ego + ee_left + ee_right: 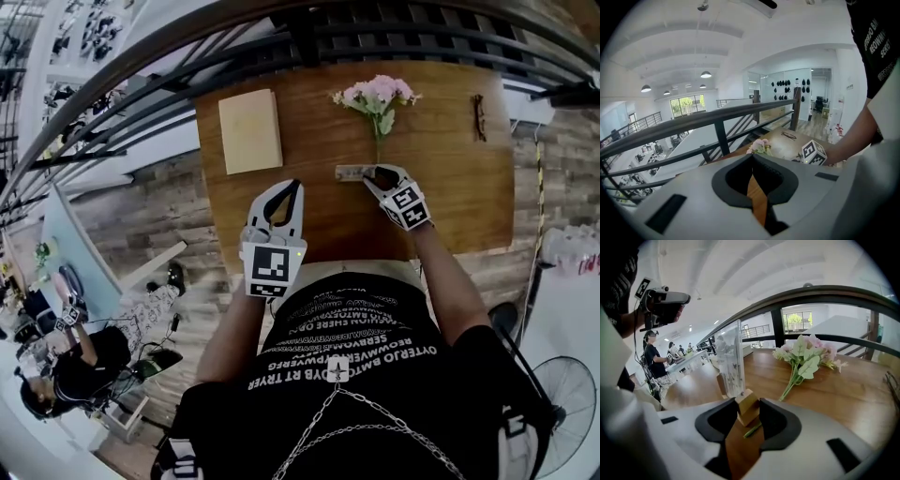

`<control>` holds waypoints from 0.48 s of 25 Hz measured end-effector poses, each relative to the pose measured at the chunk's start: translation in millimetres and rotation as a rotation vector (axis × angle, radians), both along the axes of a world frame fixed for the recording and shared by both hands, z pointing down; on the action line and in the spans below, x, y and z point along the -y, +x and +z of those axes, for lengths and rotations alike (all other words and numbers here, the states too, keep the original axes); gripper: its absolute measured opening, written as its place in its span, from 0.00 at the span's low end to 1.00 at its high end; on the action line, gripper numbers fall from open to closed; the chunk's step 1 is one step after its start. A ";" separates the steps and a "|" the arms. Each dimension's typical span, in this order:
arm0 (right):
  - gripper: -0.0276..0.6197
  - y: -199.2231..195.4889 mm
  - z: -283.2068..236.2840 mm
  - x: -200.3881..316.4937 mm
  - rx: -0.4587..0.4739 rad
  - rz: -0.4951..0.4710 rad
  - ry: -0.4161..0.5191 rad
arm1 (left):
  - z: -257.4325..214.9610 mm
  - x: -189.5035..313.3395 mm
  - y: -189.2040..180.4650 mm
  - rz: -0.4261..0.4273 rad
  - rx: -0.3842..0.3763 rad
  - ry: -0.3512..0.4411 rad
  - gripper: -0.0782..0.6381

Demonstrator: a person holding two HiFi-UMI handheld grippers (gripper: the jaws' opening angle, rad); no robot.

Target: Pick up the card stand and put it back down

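Right hand-held gripper jaws apart, astride card stand wood base; likely light, top-heavy, clear panel brittle; grip base.

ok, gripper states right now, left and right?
Left gripper: closed, empty.
Right gripper: open, with the wooden end of the card stand between its jaws, not clamped.

The person wears a black short-sleeved T-shirt printed with rows of white lettering, with a thin metal chain draped across it.
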State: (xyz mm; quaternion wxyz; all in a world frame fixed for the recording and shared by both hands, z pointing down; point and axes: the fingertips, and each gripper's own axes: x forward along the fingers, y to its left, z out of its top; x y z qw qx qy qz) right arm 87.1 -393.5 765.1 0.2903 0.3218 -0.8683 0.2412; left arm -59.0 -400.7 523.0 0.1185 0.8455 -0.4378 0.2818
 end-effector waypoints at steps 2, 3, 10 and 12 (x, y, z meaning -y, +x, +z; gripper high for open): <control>0.28 1.6 2.7 1.2 0.013 0.010 -0.011 | -2.0 -1.1 -1.5 -0.005 0.005 0.009 0.15; 0.27 2.5 3.8 1.7 0.018 0.016 -0.018 | -3.3 -1.8 -3.1 -0.010 0.009 0.014 0.15; 0.27 7.1 -4.9 -16.4 0.016 0.031 -0.050 | -18.0 -25.7 -12.1 -0.059 0.008 0.039 0.15; 0.27 10.5 -9.1 -18.4 0.021 0.031 -0.052 | -20.5 -29.2 -8.8 -0.066 0.006 0.048 0.15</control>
